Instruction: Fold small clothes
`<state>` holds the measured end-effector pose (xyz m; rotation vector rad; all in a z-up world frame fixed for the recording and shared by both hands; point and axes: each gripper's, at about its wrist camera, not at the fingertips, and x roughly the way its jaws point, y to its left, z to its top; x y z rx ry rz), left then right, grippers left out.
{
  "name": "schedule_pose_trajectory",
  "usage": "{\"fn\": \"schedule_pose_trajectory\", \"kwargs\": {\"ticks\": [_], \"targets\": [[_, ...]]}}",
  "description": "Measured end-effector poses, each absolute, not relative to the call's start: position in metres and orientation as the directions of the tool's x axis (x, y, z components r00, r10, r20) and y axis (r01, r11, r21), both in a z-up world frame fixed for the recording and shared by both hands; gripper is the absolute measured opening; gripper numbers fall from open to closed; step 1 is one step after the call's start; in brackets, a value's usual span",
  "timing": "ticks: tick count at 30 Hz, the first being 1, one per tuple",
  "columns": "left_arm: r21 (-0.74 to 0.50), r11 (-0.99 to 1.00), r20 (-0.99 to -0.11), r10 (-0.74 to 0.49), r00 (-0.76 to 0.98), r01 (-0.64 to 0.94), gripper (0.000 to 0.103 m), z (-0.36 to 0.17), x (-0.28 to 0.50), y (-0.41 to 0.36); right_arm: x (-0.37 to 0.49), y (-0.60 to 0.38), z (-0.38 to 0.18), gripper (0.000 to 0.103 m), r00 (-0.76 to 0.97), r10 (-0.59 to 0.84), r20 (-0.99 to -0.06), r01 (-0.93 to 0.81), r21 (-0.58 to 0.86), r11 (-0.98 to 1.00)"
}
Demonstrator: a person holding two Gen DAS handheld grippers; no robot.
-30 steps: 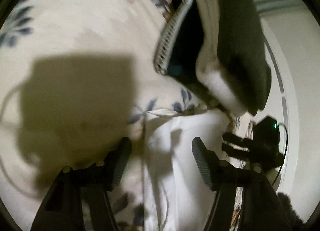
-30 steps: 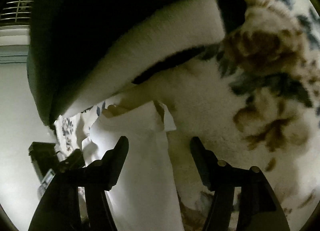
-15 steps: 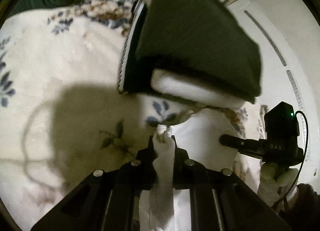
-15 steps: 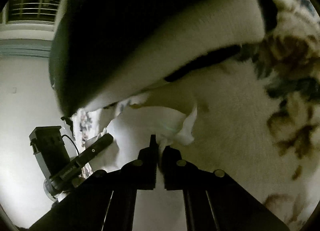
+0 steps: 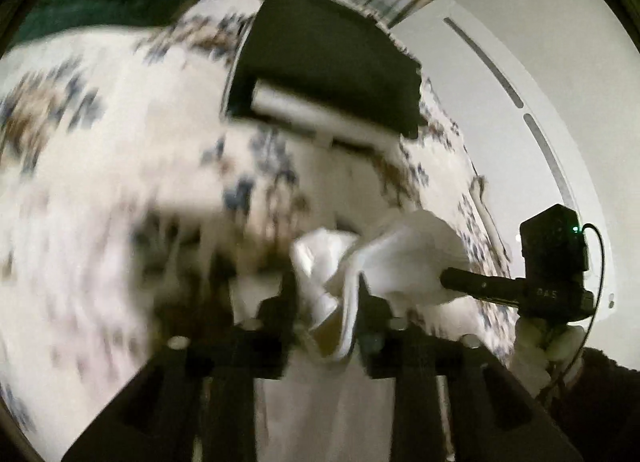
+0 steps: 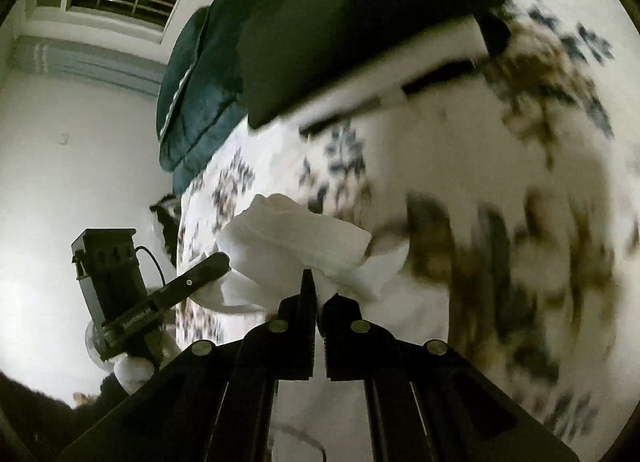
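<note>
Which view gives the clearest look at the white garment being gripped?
The right wrist view: the white garment is sharp there, bunched and pinched by the right gripper, with the left gripper at its other end. In the left wrist view the garment is blurrier, and its folds crowd the left gripper.

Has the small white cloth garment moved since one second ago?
Yes. The small white cloth garment, pinched by both grippers, is now lifted off the floral blanket, farther from the dark folded stack, which looks smaller in both views.
</note>
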<state>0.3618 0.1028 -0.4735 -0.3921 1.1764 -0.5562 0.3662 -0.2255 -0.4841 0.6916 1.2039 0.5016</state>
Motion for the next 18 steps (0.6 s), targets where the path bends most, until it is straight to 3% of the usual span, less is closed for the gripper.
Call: {"fn": "schedule_pose_trajectory", "kwargs": {"ticks": [2,3,7,8,13,18], "targets": [[-0.568,0.810,-0.774,-0.587,0.239,0.149,0.049,-0.480,0.333,0.113,0.334,-0.228,-0.493,0.007,0.252,0.683,-0.685,0.037,0.713,0.701],[-0.575,0.809,-0.779,-0.586,0.222,0.119,0.049,-0.484,0.318,0.119,0.318,-0.227,-0.500,0.010,0.215,0.684,-0.697,0.060,0.709,0.703],[-0.584,0.810,-0.808,-0.576,0.121,-0.047,0.049,-0.511,0.259,0.152,0.261,-0.241,-0.533,0.047,0.090,0.644,-0.760,0.150,0.649,0.745],[-0.580,0.812,-0.813,-0.572,0.110,-0.064,0.049,-0.513,0.252,0.156,0.249,-0.243,-0.539,0.051,0.065,0.626,-0.777,0.166,0.627,0.761],[-0.541,0.834,-0.840,-0.528,0.129,-0.110,0.049,-0.510,0.258,0.168,0.215,-0.265,-0.539,0.051,0.083,0.598,-0.797,0.257,0.597,0.760],[-0.449,0.894,-0.871,-0.436,0.224,-0.004,0.049,-0.503,0.303,0.128,0.238,-0.262,-0.518,0.051,0.230,0.560,-0.796,0.280,0.605,0.745]]}}
